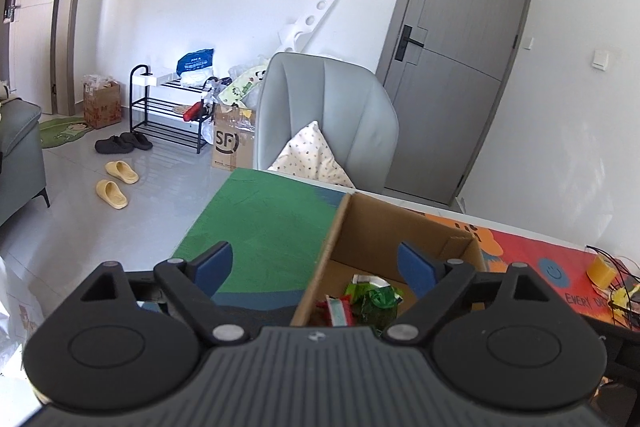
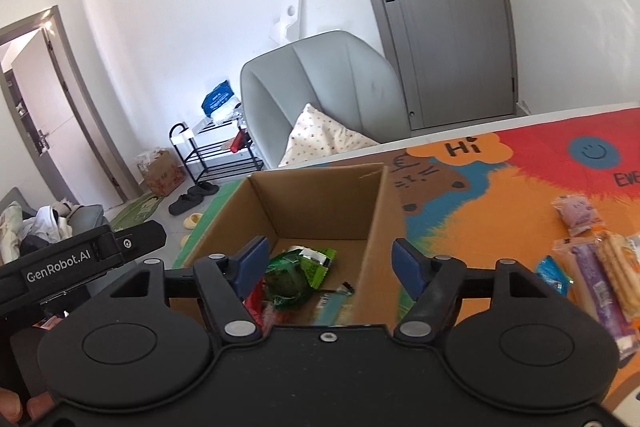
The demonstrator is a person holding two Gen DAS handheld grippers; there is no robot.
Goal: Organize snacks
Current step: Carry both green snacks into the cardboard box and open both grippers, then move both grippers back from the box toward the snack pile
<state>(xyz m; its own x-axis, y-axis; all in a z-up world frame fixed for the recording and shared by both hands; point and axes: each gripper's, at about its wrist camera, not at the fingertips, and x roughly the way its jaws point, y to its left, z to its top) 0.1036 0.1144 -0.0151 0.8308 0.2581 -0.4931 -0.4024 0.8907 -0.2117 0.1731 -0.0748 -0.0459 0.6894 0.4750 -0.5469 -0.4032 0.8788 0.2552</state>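
Filling the box [image 2: 320, 211] — both hand-held grippers [image 1: 316, 267] [image 2: 326, 267] wide apart, empty. Next: reach for snacks [image 2: 600, 267] on the bench [image 2: 500, 219].

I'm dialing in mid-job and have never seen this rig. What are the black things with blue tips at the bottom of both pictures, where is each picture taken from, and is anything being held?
Those are two hand-held grippers; each carries a camera looking forward along its two blue-padded fingers. One picture is from the left gripper, the other from the right gripper. Both are open and hold nothing. Both look at an open cardboard box on a colourful table mat. Inside lie a green snack packet and some red-wrapped ones. More wrapped snacks lie on the mat to the box's right, not yet in the box. Behind the table are a grey chair and a door.
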